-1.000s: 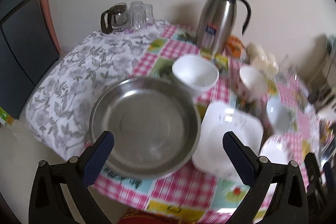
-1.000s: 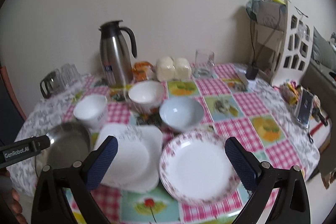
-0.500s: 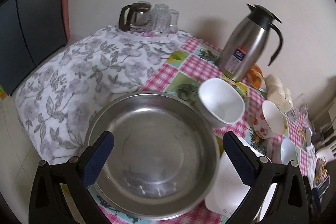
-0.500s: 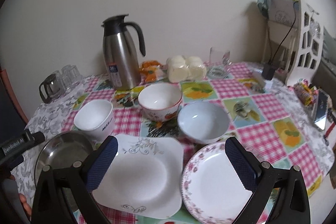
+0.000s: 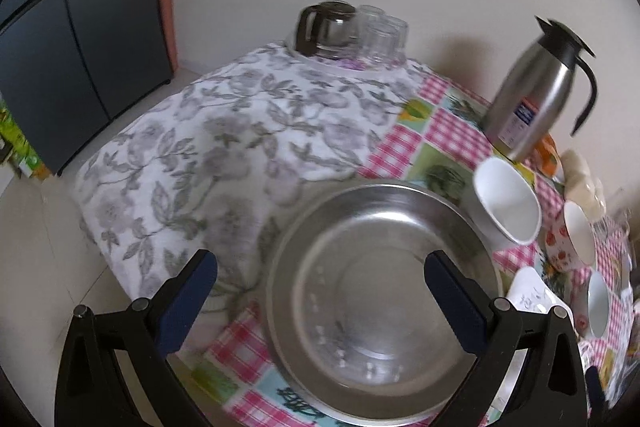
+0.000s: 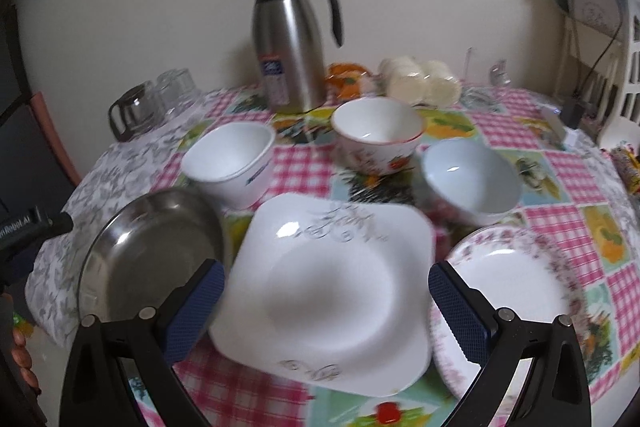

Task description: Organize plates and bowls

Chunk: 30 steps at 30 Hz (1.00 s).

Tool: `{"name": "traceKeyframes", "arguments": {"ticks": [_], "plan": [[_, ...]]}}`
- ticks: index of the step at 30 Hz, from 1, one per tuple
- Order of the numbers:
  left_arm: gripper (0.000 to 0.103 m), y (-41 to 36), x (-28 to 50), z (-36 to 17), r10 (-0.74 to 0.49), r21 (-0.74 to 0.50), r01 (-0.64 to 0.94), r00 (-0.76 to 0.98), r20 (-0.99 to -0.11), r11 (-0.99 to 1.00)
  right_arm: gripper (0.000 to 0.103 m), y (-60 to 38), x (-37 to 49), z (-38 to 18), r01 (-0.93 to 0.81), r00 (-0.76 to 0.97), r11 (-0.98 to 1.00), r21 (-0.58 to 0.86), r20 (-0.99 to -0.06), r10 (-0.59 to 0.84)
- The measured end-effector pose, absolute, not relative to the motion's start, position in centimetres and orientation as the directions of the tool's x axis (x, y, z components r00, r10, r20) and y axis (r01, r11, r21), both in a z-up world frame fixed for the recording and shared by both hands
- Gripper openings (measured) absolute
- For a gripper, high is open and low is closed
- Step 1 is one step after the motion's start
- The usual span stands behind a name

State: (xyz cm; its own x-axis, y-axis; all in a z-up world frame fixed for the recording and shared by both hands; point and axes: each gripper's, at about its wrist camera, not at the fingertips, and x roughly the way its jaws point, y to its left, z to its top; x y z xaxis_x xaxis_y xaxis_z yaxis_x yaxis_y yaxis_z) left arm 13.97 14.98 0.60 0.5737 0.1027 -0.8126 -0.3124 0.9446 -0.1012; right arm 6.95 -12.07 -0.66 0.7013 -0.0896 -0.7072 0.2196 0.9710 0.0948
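A steel plate (image 5: 380,299) lies at the table's near left; my left gripper (image 5: 320,291) hangs open above it, one finger over its left rim, the other over its middle. In the right wrist view the steel plate (image 6: 148,251) sits left of a white square plate (image 6: 332,291), and my right gripper (image 6: 326,301) is open, straddling that square plate from above. A round floral-rimmed plate (image 6: 516,283) lies to the right. Behind stand a white square bowl (image 6: 232,163), a flowered bowl (image 6: 378,133) and a pale blue bowl (image 6: 470,181).
A steel thermos jug (image 6: 290,39) stands at the back, with a glass pot and tumblers (image 6: 152,103) at the back left. Pale cups (image 6: 420,83) and an orange packet (image 6: 346,77) lie behind the bowls. A white rack (image 6: 604,39) stands far right. A dark cabinet (image 5: 68,59) stands left of the table.
The left gripper has swung left and moved closer over the steel plate. The right gripper has moved down and left, from the floral plate to above the square plate.
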Motion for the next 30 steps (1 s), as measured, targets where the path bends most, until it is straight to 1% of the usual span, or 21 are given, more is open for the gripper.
{"name": "traceKeyframes", "arguments": {"ticks": [5, 11, 17, 19, 20, 22, 23, 24, 25, 29, 30], "plan": [[0.103, 17.3, 14.3, -0.8, 0.129, -0.079, -0.358, 0.521, -0.844, 0.93, 0.103, -10.2, 8.0, -2.3, 0.19, 0.681, 0.974, 0.12, -0.731, -0.043], [0.103, 18.9, 14.6, -2.6, 0.088, -0.117, -0.376, 0.484, -0.871, 0.919, 0.103, -8.4, 8.8, -4.0, 0.145, 0.666, 0.975, 0.166, -0.746, 0.028], [0.102, 19.6, 15.3, -5.1, 0.023, -0.156, -0.375, 0.431, -0.902, 0.914, 0.103, -7.0, 9.6, -5.3, 0.132, 0.651, 0.977, 0.165, -0.758, 0.041], [0.095, 19.6, 15.5, -5.4, 0.013, -0.163, -0.371, 0.43, -0.903, 0.914, 0.099, -6.8, 9.9, -5.7, 0.131, 0.647, 0.976, 0.176, -0.761, 0.05], [0.094, 19.7, 15.6, -5.6, 0.006, -0.171, -0.372, 0.429, -0.903, 0.913, 0.098, -6.7, 10.1, -6.0, 0.129, 0.645, 0.975, 0.181, -0.762, 0.056], [0.091, 19.9, 15.7, -5.9, -0.01, -0.189, -0.377, 0.429, -0.903, 0.907, 0.089, -6.5, 10.3, -6.3, 0.122, 0.643, 0.974, 0.19, -0.763, 0.069], [0.088, 20.0, 15.8, -6.2, -0.019, -0.198, -0.378, 0.427, -0.904, 0.904, 0.088, -6.4, 10.4, -6.4, 0.118, 0.642, 0.973, 0.196, -0.763, 0.076], [0.08, 20.0, 15.9, -6.3, -0.027, -0.205, -0.378, 0.425, -0.905, 0.903, 0.087, -6.3, 10.5, -6.6, 0.116, 0.641, 0.972, 0.204, -0.763, 0.084], [0.075, 20.0, 15.9, -6.5, -0.033, -0.21, -0.379, 0.424, -0.905, 0.901, 0.085, -6.3, 10.6, -6.7, 0.114, 0.64, 0.97, 0.215, -0.762, 0.093], [0.067, 20.1, 16.2, -7.2, -0.038, -0.215, -0.385, 0.418, -0.907, 0.898, 0.079, -6.1, 10.8, -6.8, 0.101, 0.642, 0.965, 0.241, -0.757, 0.122], [0.064, 20.2, 16.3, -7.3, -0.043, -0.223, -0.389, 0.421, -0.906, 0.894, 0.074, -6.0, 10.9, -6.8, 0.098, 0.641, 0.965, 0.242, -0.757, 0.125]]}}
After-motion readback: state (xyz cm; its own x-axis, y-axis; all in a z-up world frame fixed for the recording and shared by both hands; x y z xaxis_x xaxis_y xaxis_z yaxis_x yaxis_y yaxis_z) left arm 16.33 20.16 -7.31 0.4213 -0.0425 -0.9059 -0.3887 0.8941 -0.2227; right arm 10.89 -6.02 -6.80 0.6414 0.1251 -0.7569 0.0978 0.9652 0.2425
